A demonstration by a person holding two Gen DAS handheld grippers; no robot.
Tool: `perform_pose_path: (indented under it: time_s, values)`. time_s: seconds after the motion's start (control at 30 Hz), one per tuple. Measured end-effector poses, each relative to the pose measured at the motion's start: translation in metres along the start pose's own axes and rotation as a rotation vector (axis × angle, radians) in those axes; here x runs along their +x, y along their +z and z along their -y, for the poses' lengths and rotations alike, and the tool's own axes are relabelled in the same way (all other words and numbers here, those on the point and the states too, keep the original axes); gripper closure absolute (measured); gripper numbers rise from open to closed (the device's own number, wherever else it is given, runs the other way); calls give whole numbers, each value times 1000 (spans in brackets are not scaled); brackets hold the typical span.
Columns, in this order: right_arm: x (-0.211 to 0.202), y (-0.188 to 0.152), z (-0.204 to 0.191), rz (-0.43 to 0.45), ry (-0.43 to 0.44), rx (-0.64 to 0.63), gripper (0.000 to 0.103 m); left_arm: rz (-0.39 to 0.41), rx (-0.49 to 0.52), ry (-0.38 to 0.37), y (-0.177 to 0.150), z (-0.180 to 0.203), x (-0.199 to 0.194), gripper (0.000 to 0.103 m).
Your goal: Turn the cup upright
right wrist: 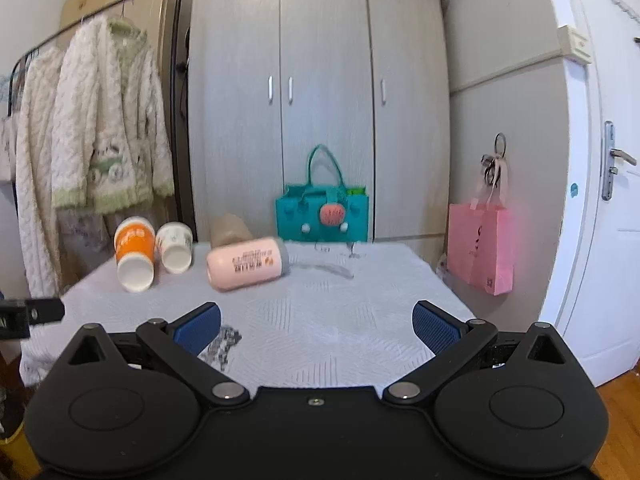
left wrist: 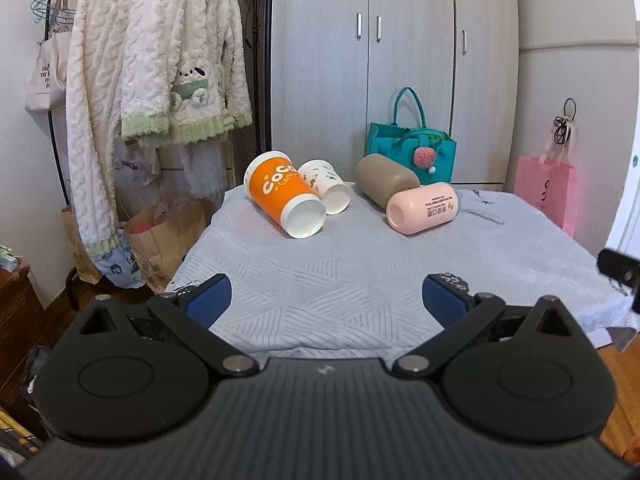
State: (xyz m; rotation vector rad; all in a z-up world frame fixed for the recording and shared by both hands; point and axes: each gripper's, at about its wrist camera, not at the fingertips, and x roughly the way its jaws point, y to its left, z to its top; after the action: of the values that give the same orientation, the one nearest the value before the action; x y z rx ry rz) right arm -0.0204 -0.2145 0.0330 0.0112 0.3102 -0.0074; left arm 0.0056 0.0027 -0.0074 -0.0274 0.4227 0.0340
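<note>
Sideways lies the orange cup (left wrist: 280, 196), its seemingly open mouth facing the camera.

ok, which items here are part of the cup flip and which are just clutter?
Job items, all lying on their sides:
orange cup
white cup
brown cup
pink cup
left gripper and right gripper, both open

Clutter:
teal bag
pink bag
hanging clothes
</note>
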Motion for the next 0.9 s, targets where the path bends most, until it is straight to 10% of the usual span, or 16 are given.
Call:
perform_pose_path:
  time_s: [0.9]
  values:
    - [6,-3,-1,-34,-24,-31,0,-65,-38,-40,-8,-8,13,0]
